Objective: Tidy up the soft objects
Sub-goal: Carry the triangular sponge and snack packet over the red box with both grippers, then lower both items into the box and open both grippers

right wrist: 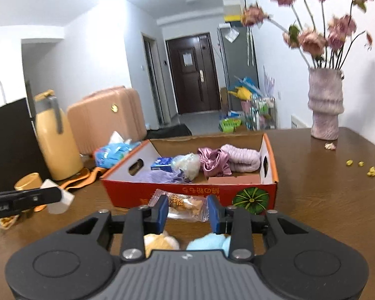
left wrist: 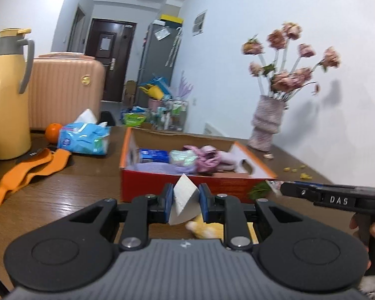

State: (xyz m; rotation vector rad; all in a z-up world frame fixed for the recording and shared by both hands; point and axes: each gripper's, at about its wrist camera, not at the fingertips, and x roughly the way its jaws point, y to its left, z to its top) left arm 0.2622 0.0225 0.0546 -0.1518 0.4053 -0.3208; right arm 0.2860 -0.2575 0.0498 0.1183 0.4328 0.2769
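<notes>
My left gripper (left wrist: 186, 200) is shut on a white folded packet (left wrist: 185, 192), held above the table just in front of the red cardboard box (left wrist: 187, 183). My right gripper (right wrist: 187, 210) is shut on a clear-wrapped snack packet (right wrist: 185, 205), also in front of the box (right wrist: 187, 190). The box holds a pink satin cloth (right wrist: 213, 162), a lilac knit piece (right wrist: 242, 158), a purple cloth (right wrist: 160, 176), a white bag and a blue packet. A yellow plush (right wrist: 160, 243) and a light blue plush (right wrist: 208, 242) lie on the table under the right gripper. Each gripper shows at the edge of the other's view.
A yellow thermos (left wrist: 7, 95), an orange (left wrist: 53, 131), a blue tissue pack (left wrist: 83, 138) and orange straps (left wrist: 27, 172) are at the left. A vase of dried flowers (right wrist: 325, 105) stands at the back right, with yellow crumbs (right wrist: 372, 172) near it. A black bag (right wrist: 10, 140) stands at the far left.
</notes>
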